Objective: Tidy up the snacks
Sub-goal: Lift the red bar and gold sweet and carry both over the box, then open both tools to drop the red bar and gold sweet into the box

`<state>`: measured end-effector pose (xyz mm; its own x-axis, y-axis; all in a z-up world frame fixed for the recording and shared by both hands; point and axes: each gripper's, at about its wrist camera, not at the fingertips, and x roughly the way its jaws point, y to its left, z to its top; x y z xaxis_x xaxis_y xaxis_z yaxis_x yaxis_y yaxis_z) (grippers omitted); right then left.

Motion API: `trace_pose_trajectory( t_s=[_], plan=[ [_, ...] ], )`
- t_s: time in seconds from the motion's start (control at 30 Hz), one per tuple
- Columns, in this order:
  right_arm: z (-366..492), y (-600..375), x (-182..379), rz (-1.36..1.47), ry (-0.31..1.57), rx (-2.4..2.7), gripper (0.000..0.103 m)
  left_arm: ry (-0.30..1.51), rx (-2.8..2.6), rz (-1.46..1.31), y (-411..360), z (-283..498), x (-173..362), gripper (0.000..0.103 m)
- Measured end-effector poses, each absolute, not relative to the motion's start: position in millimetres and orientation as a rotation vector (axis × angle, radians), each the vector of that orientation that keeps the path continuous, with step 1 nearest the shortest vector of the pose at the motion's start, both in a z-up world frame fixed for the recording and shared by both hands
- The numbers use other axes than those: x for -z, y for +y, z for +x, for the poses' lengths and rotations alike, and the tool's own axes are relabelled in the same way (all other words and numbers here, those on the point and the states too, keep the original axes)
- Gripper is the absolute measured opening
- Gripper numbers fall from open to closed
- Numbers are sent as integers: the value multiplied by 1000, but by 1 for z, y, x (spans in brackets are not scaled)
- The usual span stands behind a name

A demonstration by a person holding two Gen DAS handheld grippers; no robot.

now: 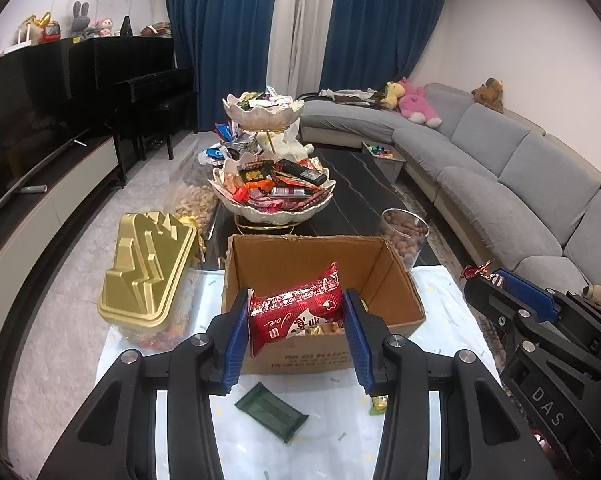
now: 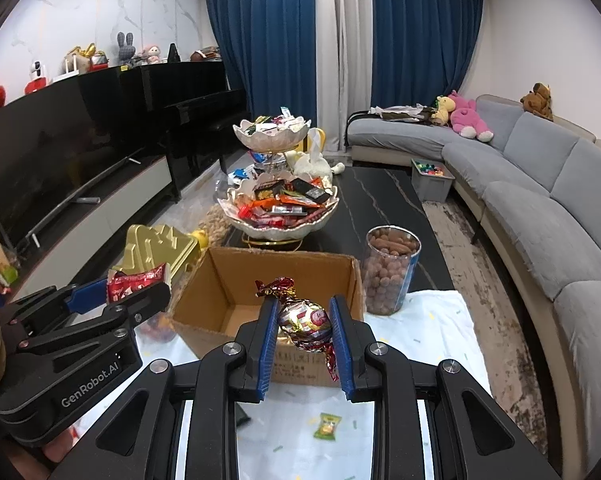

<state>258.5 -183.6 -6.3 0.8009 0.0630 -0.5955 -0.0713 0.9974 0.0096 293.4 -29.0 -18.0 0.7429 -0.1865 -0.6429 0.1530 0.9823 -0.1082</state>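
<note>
My left gripper (image 1: 296, 300) is shut on a red snack packet (image 1: 296, 312) and holds it over the near edge of an open cardboard box (image 1: 396, 276). My right gripper (image 2: 304, 308) is shut on a round foil-wrapped candy (image 2: 306, 320) with twisted ends, above the near side of the same box (image 2: 204, 284). The left gripper with its red packet (image 2: 136, 280) shows at the left of the right wrist view. The right gripper (image 1: 496, 280) shows at the right of the left wrist view.
A dark green packet (image 1: 270, 406) and a small green-yellow candy (image 2: 327, 426) lie on the white cloth (image 2: 432, 320). A gold tin (image 1: 148, 268), a jar of nuts (image 2: 390, 268) and a two-tier snack bowl stand (image 1: 276, 188) surround the box. A grey sofa (image 2: 540, 200) stands right.
</note>
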Motion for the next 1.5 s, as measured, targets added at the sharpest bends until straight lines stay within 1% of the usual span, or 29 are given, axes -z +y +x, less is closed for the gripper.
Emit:
trace_pose_trajectory(
  t_s=[0.73,1.5],
  plan=[
    [328,-182,32,-23,678,-63,27,754,198,-44,-34,363,45,44],
    [371,-182,64,-39,770,-79,28,826,213,-43,-36,390,74,44]
  ],
)
